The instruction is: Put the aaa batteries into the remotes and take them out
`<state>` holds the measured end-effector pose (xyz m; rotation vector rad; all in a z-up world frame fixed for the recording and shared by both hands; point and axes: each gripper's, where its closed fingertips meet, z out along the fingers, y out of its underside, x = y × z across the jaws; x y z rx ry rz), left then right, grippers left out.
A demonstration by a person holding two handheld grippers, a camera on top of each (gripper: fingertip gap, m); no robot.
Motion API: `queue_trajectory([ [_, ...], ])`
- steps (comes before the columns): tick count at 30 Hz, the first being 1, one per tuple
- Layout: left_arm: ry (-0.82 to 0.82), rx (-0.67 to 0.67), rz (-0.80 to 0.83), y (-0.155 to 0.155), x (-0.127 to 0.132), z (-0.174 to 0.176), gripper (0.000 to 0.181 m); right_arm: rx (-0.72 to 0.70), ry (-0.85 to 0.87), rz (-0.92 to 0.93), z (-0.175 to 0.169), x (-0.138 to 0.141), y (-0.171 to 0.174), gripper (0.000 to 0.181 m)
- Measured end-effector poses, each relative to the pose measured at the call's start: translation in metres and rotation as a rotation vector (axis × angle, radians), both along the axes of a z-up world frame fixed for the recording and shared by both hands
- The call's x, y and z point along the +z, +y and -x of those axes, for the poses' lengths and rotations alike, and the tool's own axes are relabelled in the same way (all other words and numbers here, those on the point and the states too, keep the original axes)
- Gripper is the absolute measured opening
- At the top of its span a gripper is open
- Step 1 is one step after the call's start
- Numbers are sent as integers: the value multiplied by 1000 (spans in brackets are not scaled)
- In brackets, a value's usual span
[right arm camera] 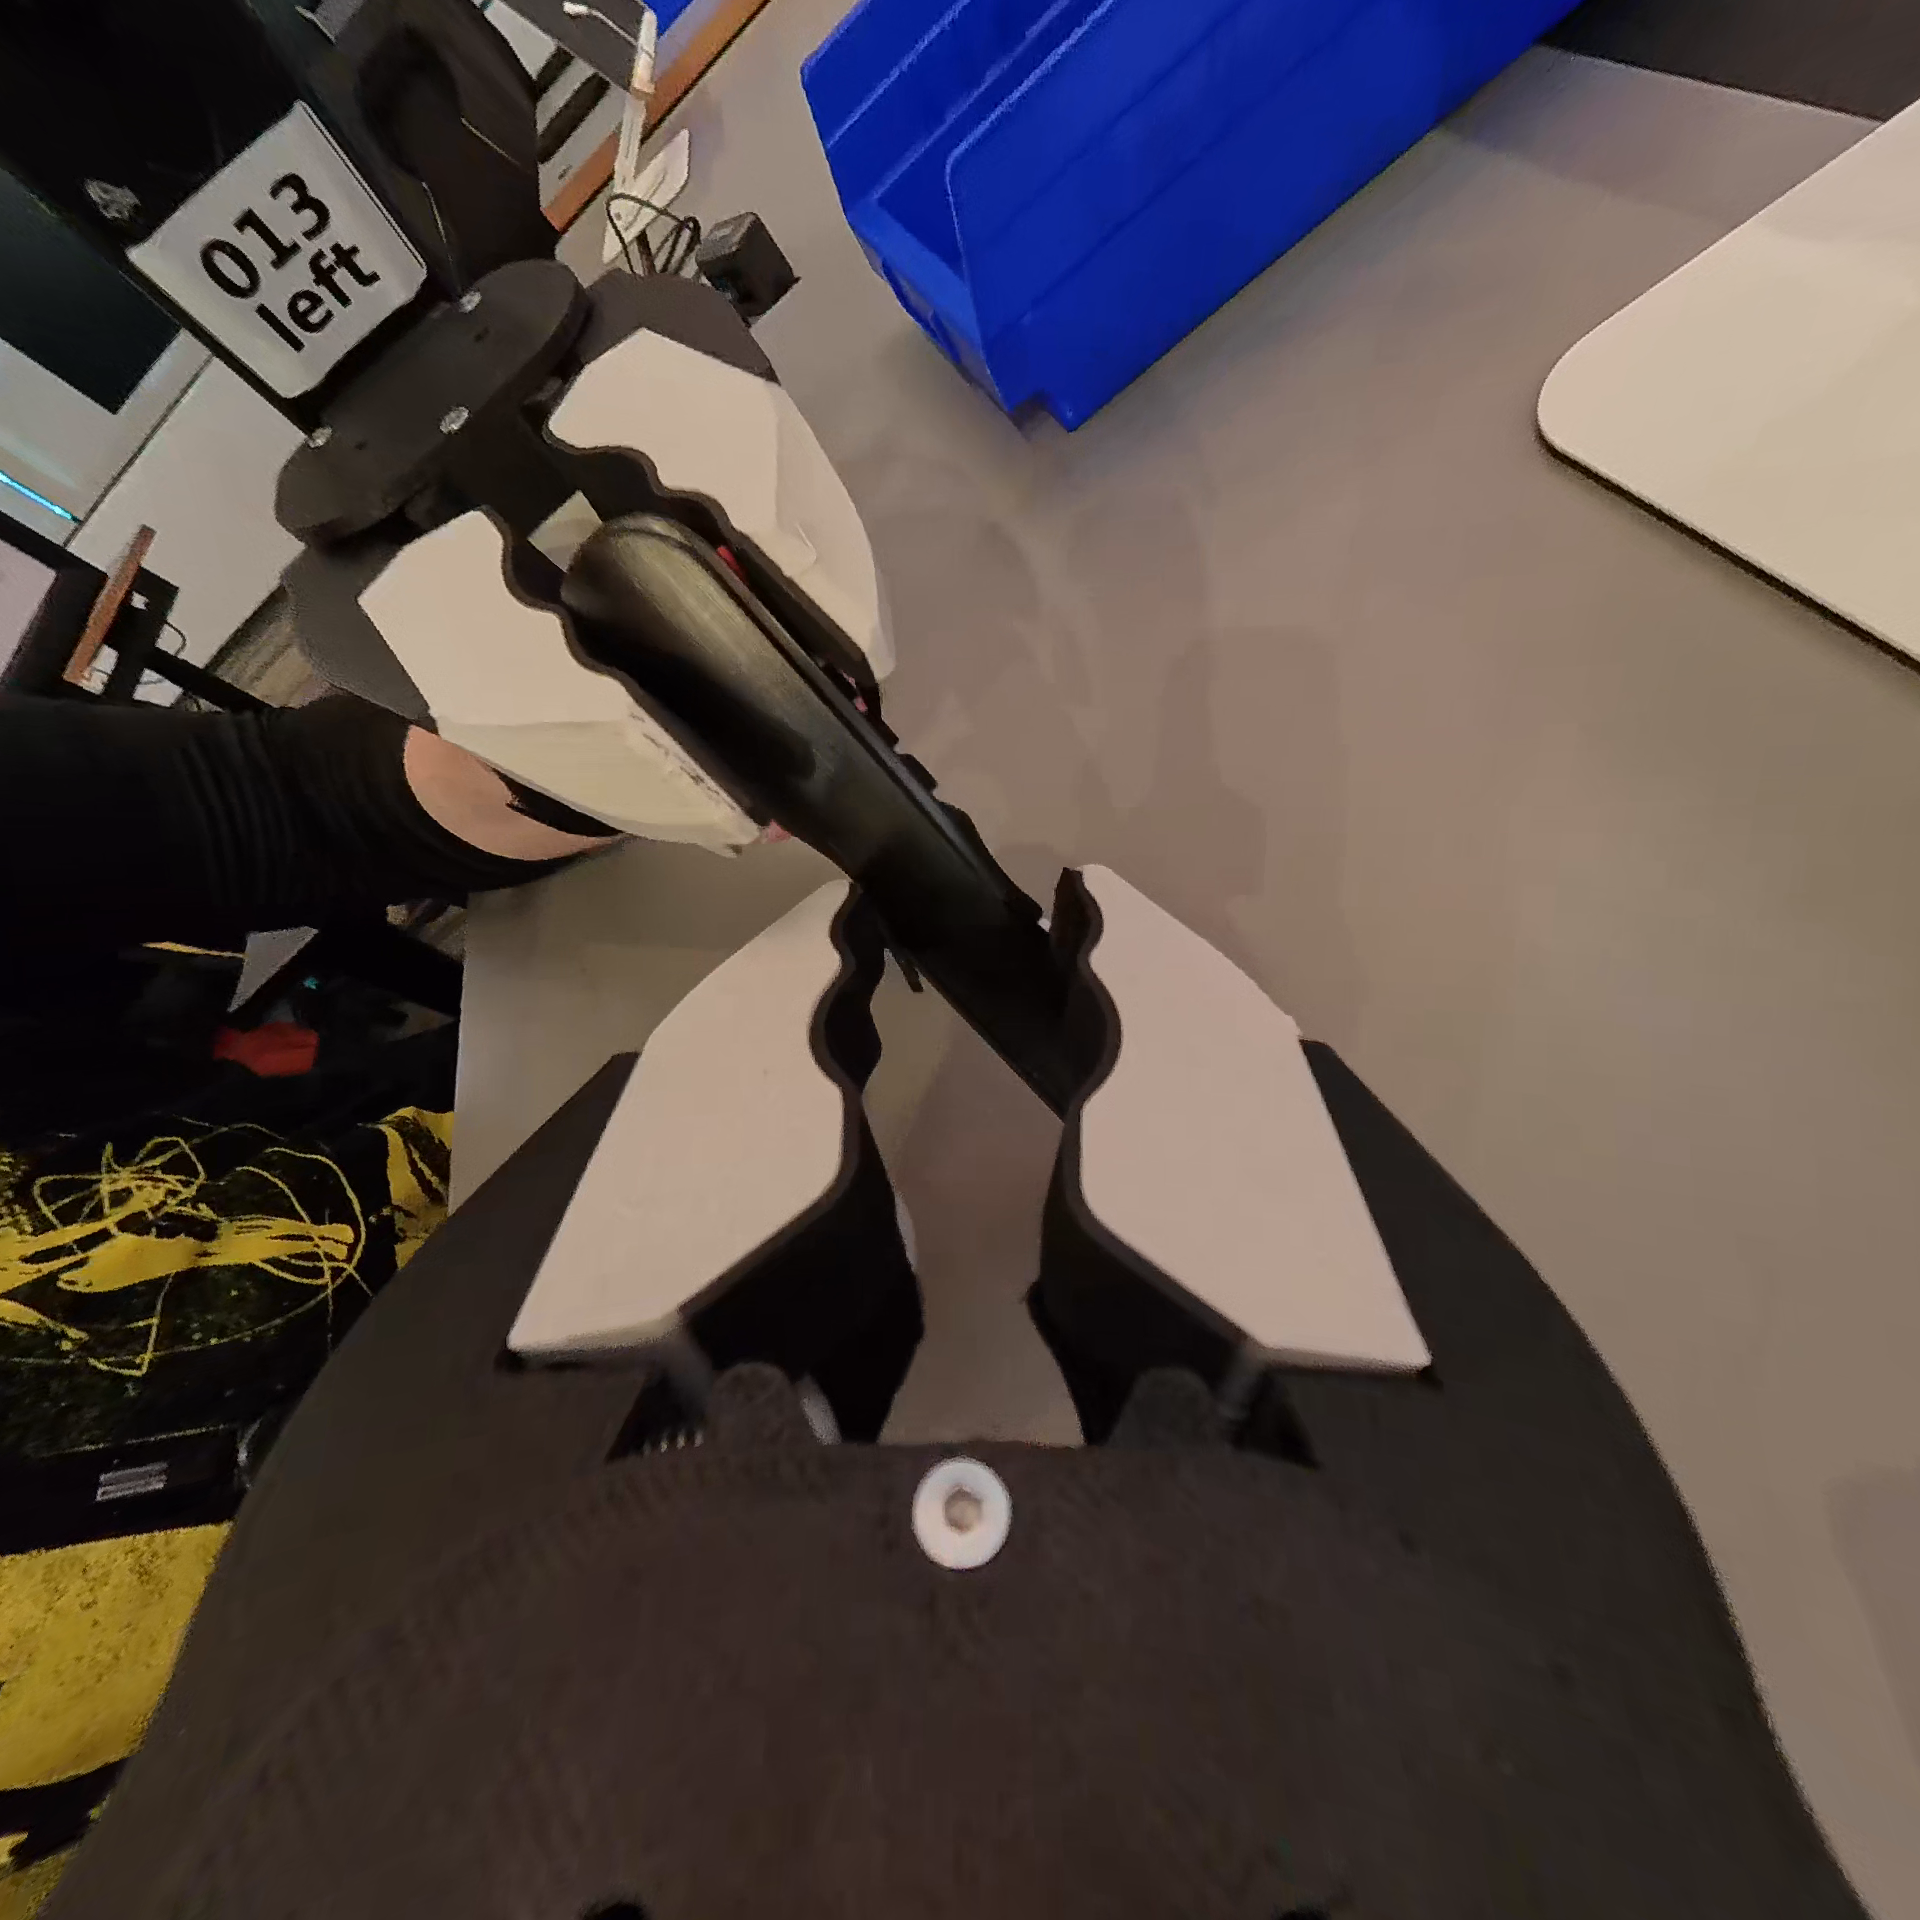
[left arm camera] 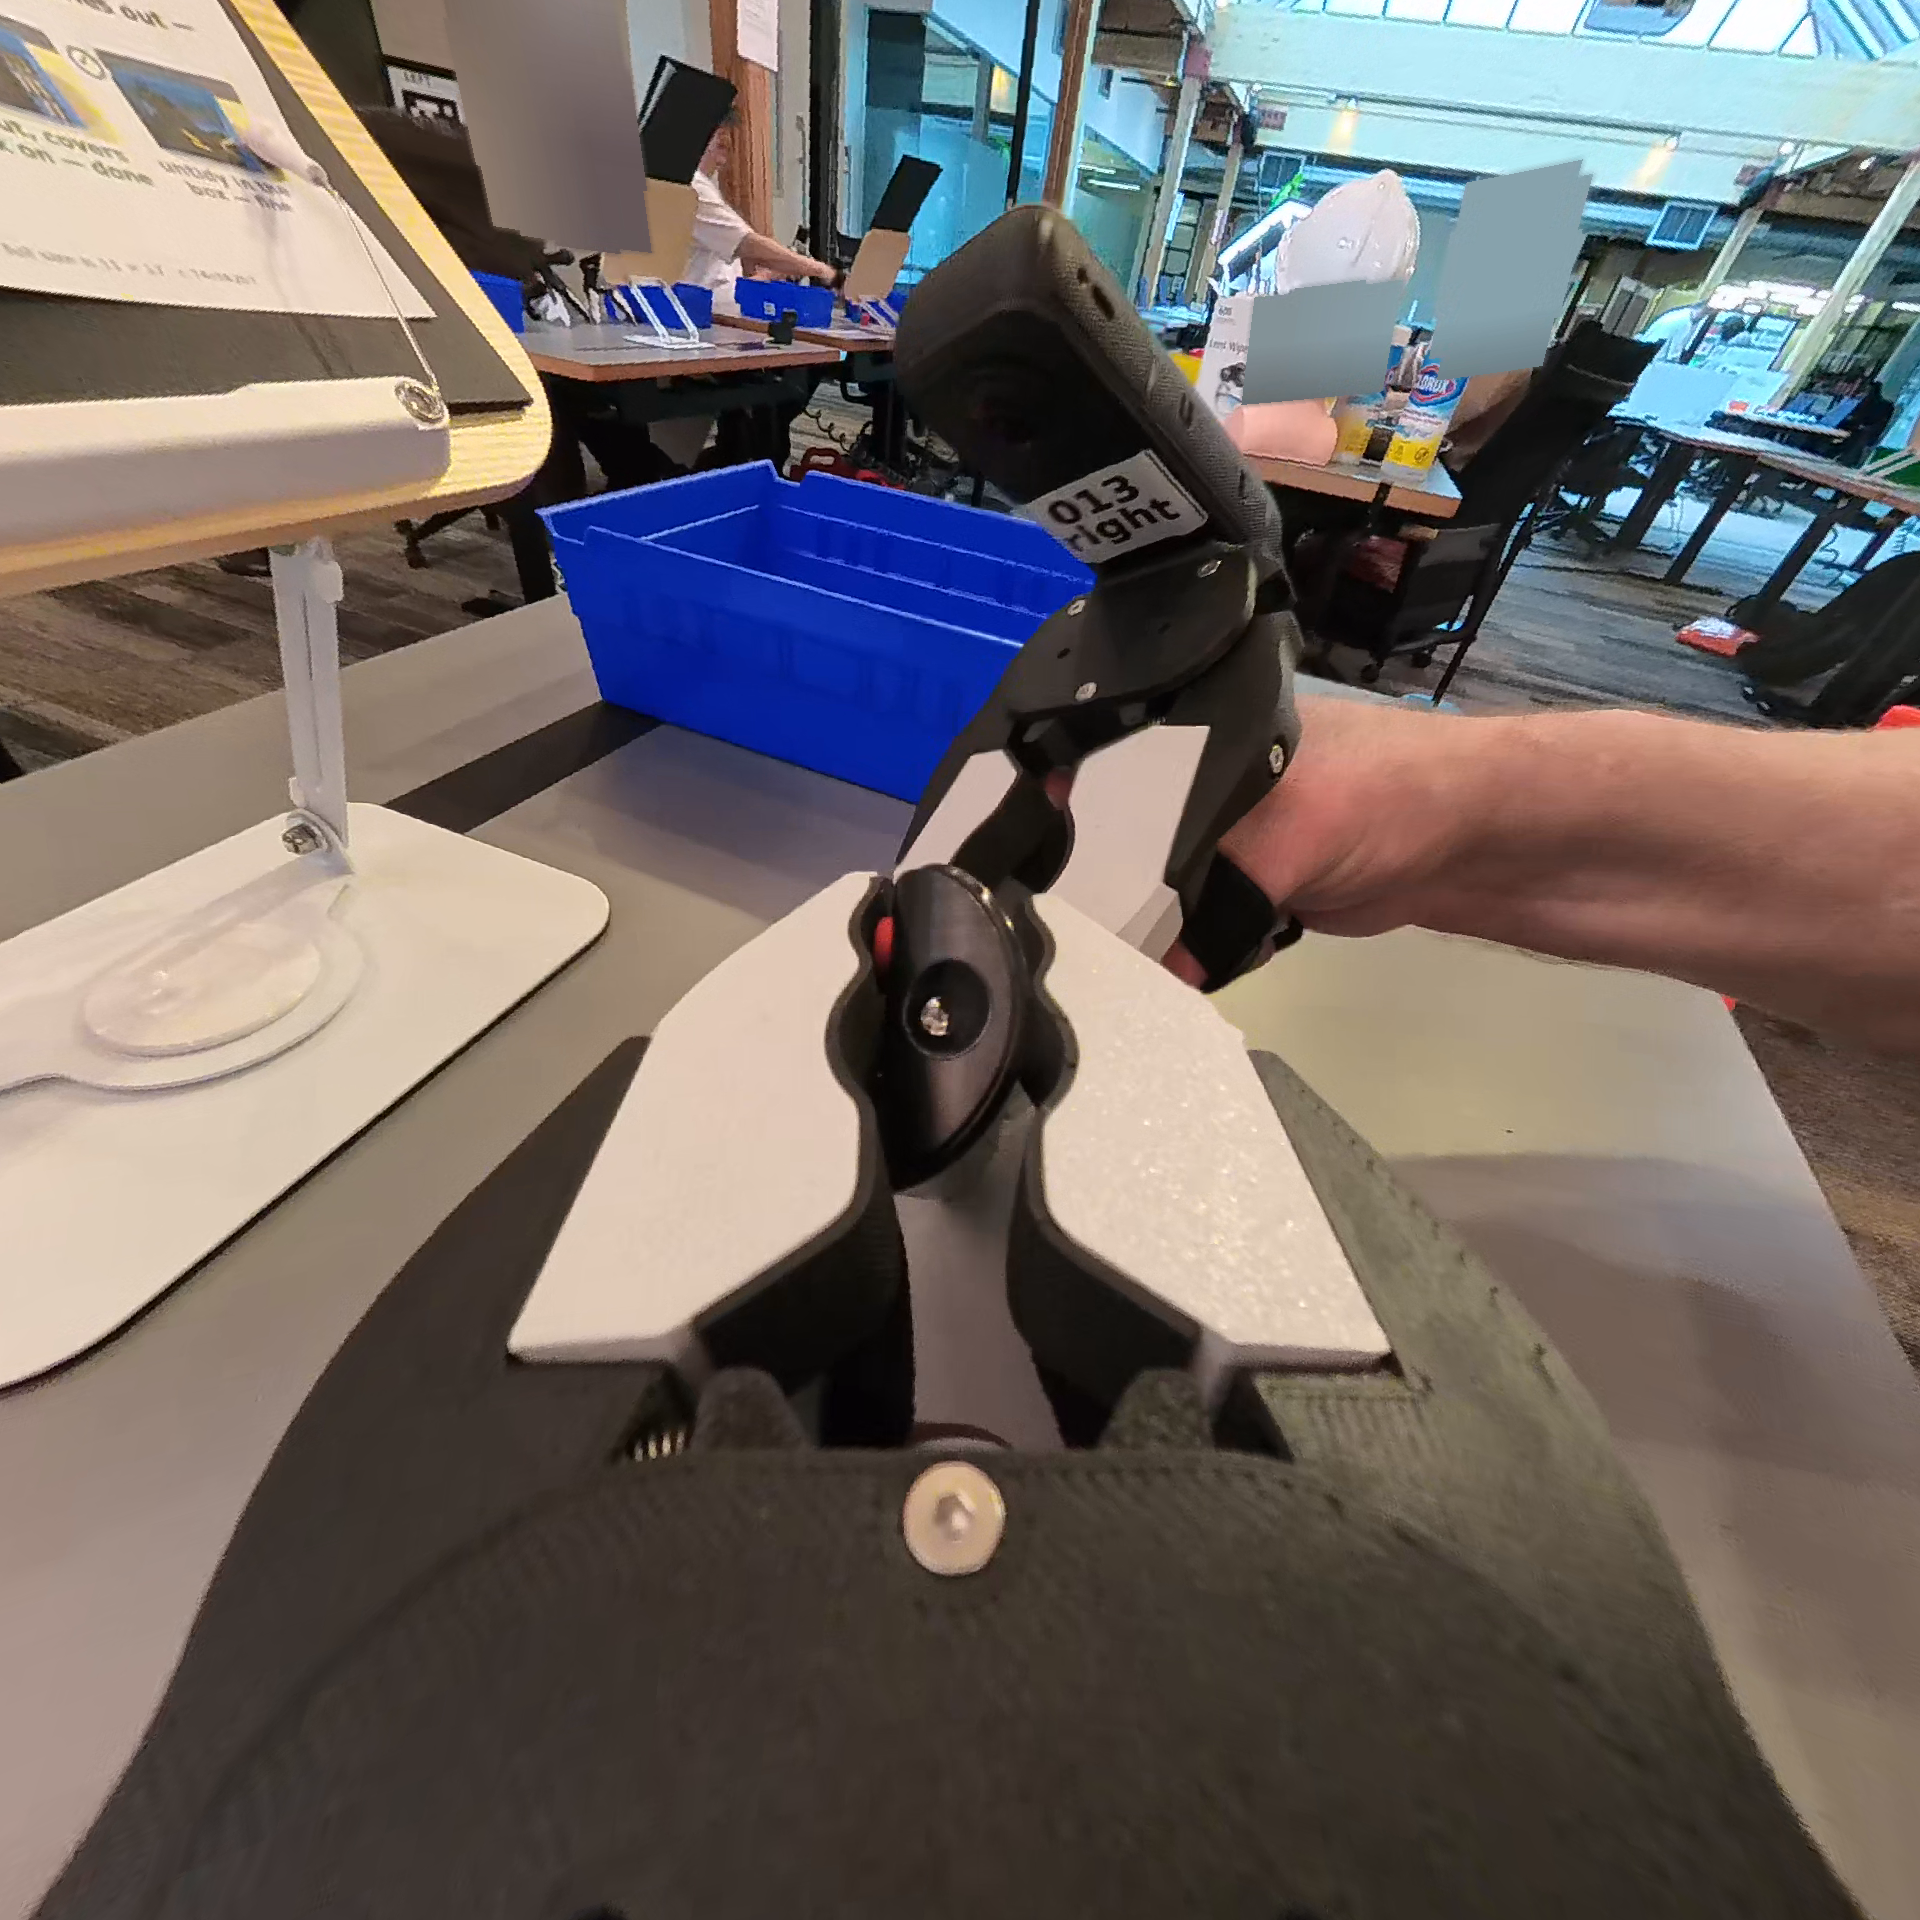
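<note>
A black remote (left arm camera: 951, 1029) is held above the grey table (left arm camera: 1558, 1195) between both grippers. My left gripper (left arm camera: 956, 914) is shut on one end of it; I see that oval end face-on, with a red button at its edge. My right gripper (left arm camera: 1029, 831), held in a bare hand, grips the far end. In the right wrist view the remote (right arm camera: 665, 592) runs from upper left down into my right gripper (right arm camera: 966, 914), whose fingers close on its sides, while the left gripper (right arm camera: 800, 727) clamps the upper end. No batteries are visible.
A blue plastic bin (left arm camera: 810, 613) stands on the table behind the grippers; it also shows in the right wrist view (right arm camera: 1143, 177). A white stand base (left arm camera: 260, 987) with a tilted board of printed sheets (left arm camera: 208, 208) is at the left. Other desks and a person lie beyond. One gripper's finger ends stand about 5 centimetres off the other's.
</note>
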<state>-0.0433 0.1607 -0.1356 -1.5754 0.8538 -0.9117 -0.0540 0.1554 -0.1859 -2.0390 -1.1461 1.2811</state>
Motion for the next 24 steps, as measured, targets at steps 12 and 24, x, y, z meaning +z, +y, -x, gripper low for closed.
queue_trajectory([
  [12, -15, 37, 5, 4, -1, -2, 22, -19, -48, -113, 3, 5, 0, 39],
  [24, 10, 73, 119, 4, -1, -5, 22, -155, -207, -338, -26, 1, -3, 34],
])
